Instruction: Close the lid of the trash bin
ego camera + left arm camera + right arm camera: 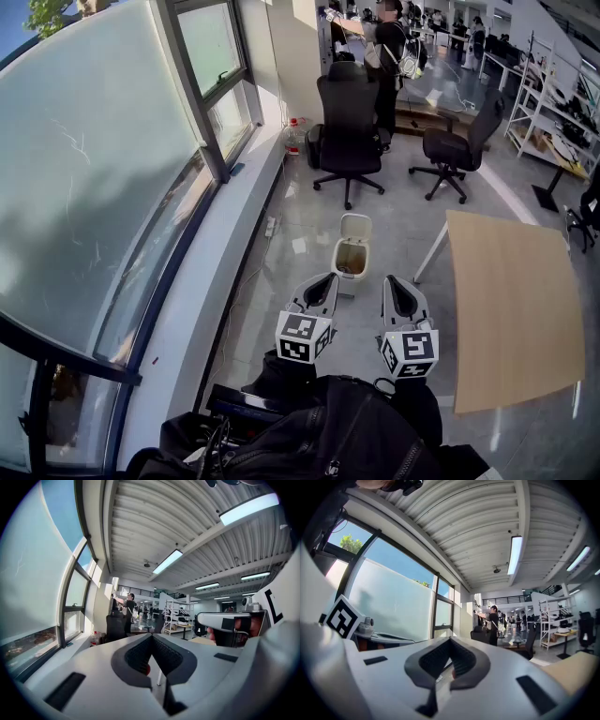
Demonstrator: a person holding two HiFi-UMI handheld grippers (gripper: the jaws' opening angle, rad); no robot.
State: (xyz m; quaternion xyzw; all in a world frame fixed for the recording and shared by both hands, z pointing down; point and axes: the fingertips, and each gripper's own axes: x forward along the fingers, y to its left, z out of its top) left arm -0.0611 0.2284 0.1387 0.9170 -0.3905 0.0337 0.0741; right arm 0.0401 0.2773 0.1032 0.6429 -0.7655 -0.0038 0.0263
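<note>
Head view shows the small white plastic trash bin [352, 262] on the grey floor [309, 220] just ahead, its lid [356, 227] raised upright, so closing is not yet begun; the left gripper [326, 279] and right gripper [394, 281] hover short of it, jaws pressed together, empty

Matt white plastic trash bin [352, 251], glossy grey floor [309, 211], smooth pale wood table [511, 309]
</note>
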